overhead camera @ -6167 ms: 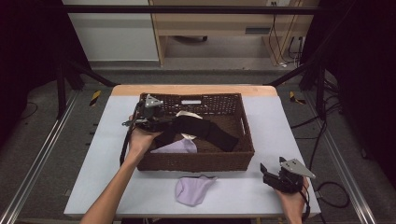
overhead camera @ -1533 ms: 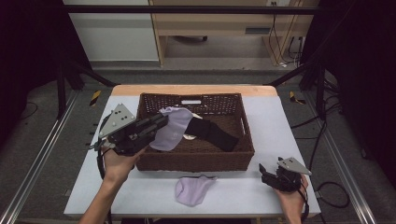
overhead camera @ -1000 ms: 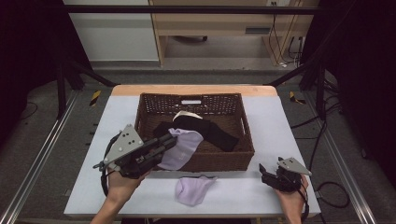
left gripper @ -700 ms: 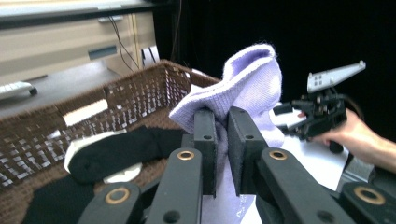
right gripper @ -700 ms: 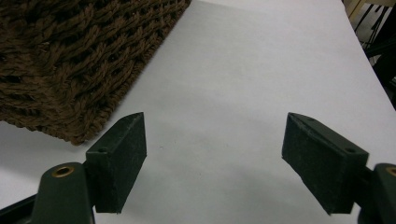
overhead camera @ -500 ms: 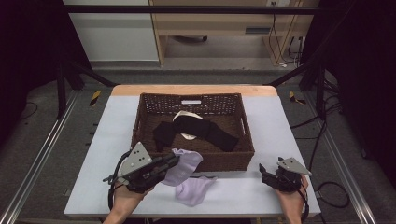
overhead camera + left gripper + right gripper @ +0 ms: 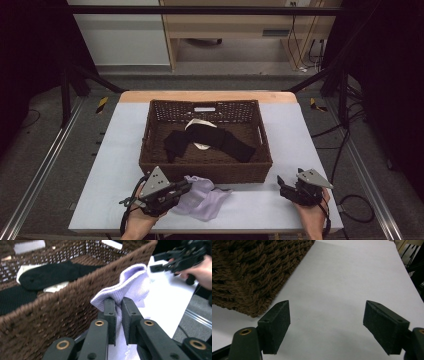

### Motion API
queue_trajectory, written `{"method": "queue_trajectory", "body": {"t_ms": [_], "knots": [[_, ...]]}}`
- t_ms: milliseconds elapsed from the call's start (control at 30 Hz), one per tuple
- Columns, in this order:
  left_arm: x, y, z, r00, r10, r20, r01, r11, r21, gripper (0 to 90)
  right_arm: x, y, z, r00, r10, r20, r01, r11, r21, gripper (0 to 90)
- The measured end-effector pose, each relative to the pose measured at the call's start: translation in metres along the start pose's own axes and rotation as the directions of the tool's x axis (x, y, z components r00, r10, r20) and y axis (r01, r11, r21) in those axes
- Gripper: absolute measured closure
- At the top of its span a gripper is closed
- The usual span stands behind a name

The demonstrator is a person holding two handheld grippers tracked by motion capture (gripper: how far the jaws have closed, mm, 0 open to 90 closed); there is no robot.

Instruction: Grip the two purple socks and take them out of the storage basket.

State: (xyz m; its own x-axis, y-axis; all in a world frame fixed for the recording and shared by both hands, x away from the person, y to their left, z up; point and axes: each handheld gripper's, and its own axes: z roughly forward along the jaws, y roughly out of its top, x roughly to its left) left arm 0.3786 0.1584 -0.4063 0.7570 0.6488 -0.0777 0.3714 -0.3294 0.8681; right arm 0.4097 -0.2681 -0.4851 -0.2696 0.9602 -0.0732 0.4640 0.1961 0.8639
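Jaws of the left gripper (image 7: 118,312) are clenched on a fold of a lilac sock (image 7: 130,282), whose knit bunches up above the pads and hangs against the outer wall of the brown wicker basket (image 7: 50,315). In the high view that gripper (image 7: 186,186) sits low over the table (image 7: 120,150) at the basket's near left corner, with the lilac cloth (image 7: 202,197) spread on the white surface just in front of the basket wall; whether this is one sock or two lying together is hard to tell from that blurred heap. Jaws of the right gripper (image 7: 327,327) stand wide apart with nothing between them, above bare table (image 7: 342,285), the basket's corner (image 7: 249,277) near on one side. In the high view the right gripper (image 7: 284,186) rests in its hand at the table's near right edge, well apart from the lilac cloth. Inside the basket (image 7: 150,135) lie black socks (image 7: 210,137) across a pale piece (image 7: 195,125).
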Motion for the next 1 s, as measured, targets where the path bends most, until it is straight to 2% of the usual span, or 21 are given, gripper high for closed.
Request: {"method": "queue_trajectory", "body": {"t_ms": [100,467,533,600,700,800,833,867,1000], "knots": [[0.003,-0.006,0.008,0.9999,-0.016,-0.003,0.016,0.9995,0.026,81.4,0.0,0.0,0.0,1.0,0.0,0.0,0.0,1.0,-0.003,21.6],[0.004,-0.023,0.037,0.9999,-0.008,-0.015,0.009,0.9952,0.097,80.7,-0.001,0.0,0.0,1.0,0.006,0.0,-0.006,1.0,-0.006,21.2],[0.005,-0.025,0.042,0.9998,-0.017,-0.014,0.019,0.9935,0.112,78.4,-0.001,0.0,0.0,1.0,0.007,0.0,-0.007,1.0,-0.004,21.1],[0.006,-0.027,0.046,0.9999,-0.009,-0.013,0.011,0.9925,0.121,77.6,-0.001,0.0,0.0,1.0,0.008,0.0,-0.008,1.0,-0.005,21.1],[0.007,-0.029,0.047,0.9997,-0.013,-0.019,0.015,0.9924,0.122,71.6,-0.001,0.0,0.0,1.0,0.007,0.0,-0.007,1.0,-0.006,21.1],[0.009,-0.029,0.043,0.9995,-0.019,-0.027,0.022,0.9927,0.119,58.0,-0.001,0.0,0.0,1.0,0.009,-0.003,-0.009,1.0,-0.004,20.8],[0.01,-0.029,0.041,0.9993,-0.023,-0.028,0.026,0.9934,0.111,58.0,-0.001,0.0,0.0,0.9999,0.01,-0.003,-0.01,1.0,-0.004,20.7],[0.011,-0.028,0.038,0.9991,-0.029,-0.031,0.032,0.9939,0.105,51.0,-0.001,0.0,0.0,0.9999,0.012,-0.004,-0.012,1.0,-0.006,20.4],[0.018,-0.03,0.025,0.998,-0.048,-0.04,0.052,0.9934,0.102,44.1,-0.001,0.0,-0.001,0.9998,0.018,-0.006,-0.018,1.0,-0.004,20.1]]}}
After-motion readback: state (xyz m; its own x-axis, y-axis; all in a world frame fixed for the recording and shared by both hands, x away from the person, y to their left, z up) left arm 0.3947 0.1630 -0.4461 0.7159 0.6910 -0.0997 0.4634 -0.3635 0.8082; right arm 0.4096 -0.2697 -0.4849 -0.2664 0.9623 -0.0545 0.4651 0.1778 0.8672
